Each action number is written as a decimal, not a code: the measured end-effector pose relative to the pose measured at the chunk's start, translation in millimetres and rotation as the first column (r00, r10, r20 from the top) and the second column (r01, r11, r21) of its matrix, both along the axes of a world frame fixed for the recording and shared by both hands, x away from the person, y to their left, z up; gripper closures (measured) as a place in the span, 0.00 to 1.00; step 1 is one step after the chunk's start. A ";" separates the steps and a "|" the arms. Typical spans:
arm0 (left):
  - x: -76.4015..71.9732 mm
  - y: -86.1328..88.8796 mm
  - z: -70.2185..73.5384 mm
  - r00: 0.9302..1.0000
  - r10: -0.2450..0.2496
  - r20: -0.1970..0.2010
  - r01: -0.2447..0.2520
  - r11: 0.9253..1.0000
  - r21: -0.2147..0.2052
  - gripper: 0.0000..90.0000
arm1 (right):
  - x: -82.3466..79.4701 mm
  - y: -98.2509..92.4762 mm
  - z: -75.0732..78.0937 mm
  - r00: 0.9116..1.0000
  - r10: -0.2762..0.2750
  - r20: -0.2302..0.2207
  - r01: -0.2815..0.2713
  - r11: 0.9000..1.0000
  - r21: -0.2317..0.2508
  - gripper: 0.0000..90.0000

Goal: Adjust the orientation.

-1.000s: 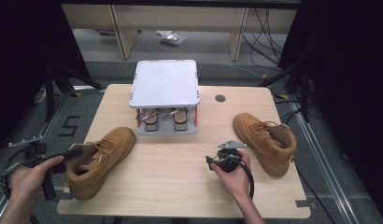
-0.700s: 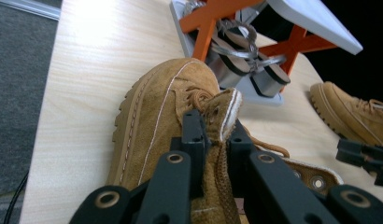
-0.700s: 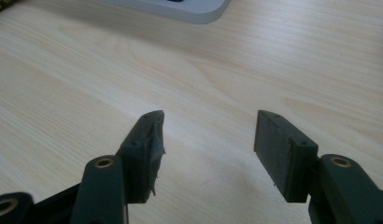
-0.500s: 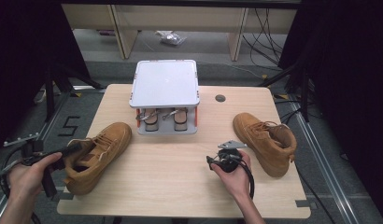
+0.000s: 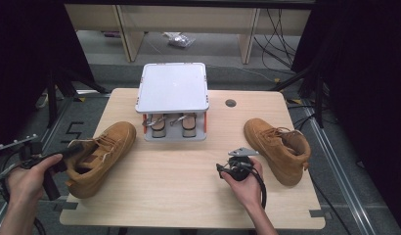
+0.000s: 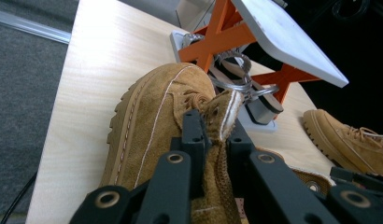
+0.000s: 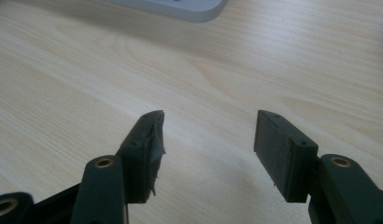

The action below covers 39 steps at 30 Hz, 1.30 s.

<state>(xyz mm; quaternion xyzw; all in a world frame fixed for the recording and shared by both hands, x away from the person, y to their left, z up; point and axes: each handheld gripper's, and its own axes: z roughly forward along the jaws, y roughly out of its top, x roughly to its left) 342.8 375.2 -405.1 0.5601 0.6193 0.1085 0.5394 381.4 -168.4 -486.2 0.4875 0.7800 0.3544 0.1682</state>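
The left gripper (image 6: 213,140) pinches the tongue of the left boot (image 5: 98,156), lying at eight o'clock on the table (image 5: 189,196). The right gripper (image 7: 208,154) rests with jaws wide and nothing between them. That soft tongue may slip free if the boot is lifted by it.

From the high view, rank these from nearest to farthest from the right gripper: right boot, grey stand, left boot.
From the right gripper:
1. right boot, just to its right.
2. grey stand, ahead and left, at the table's far middle.
3. left boot, across the table, clamped in the left gripper.
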 end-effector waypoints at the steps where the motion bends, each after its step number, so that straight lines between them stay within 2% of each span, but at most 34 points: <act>1: 0.5 0.9 0.6 1.000 -0.004 0.005 0.004 1.000 0.002 0.92 | -0.1 -0.1 0.0 1.000 -0.003 -0.003 0.003 1.000 0.002 0.48; 7: 5.9 1.5 6.3 1.000 0.018 0.013 -0.018 1.000 -0.002 0.92 | -0.2 -1.3 0.4 1.000 -0.009 -0.005 0.009 1.000 -0.001 0.48; 12: 10.7 2.9 9.0 1.000 0.021 0.024 -0.021 1.000 -0.003 0.92 | 1.1 -2.5 -0.8 1.000 0.005 0.021 -0.005 1.000 -0.005 0.48; 15: 13.1 3.0 10.8 0.999 0.028 0.024 -0.028 1.000 -0.005 0.92 | 0.1 -2.6 0.3 1.000 -0.005 0.001 0.005 1.000 -0.006 0.48; 16: 14.3 2.6 11.2 0.999 0.031 0.026 -0.031 0.999 -0.011 0.92 | 0.1 -2.6 0.2 1.000 -0.006 0.003 0.006 1.000 -0.006 0.48; 17: 14.6 3.8 12.0 0.999 0.030 0.017 -0.030 1.000 0.000 0.92 | 0.0 -2.6 0.3 1.000 -0.006 0.002 0.006 1.000 -0.004 0.48; 26: 20.9 5.0 16.8 0.998 0.054 0.031 -0.053 0.998 -0.019 0.92 | -0.1 -2.6 -0.2 1.000 -0.004 0.004 0.004 1.000 -0.008 0.48; 29: 22.9 6.3 18.8 0.998 0.054 0.032 -0.054 0.998 -0.012 0.92 | -1.2 -2.0 0.4 1.000 -0.012 -0.006 0.012 1.000 -0.006 0.48; 33: 27.2 6.9 20.7 0.997 0.062 0.038 -0.061 0.998 -0.023 0.92 | -0.2 -2.6 -0.3 1.000 -0.009 0.004 0.009 1.000 -0.005 0.48; 36: 30.2 6.9 21.4 0.997 0.065 0.039 -0.064 0.998 -0.024 0.92 | -1.8 -1.6 0.1 1.000 -0.020 -0.012 0.020 1.000 0.000 0.48; 37: 31.1 6.6 21.7 0.997 0.067 0.038 -0.066 0.997 -0.026 0.92 | -0.7 -2.2 -0.5 1.000 -0.012 0.005 0.012 1.000 -0.003 0.48; 39: 32.8 6.6 22.0 0.997 0.068 0.038 -0.067 0.997 -0.027 0.92 | -0.5 -2.3 -0.8 1.000 -0.009 0.006 0.009 1.000 -0.003 0.48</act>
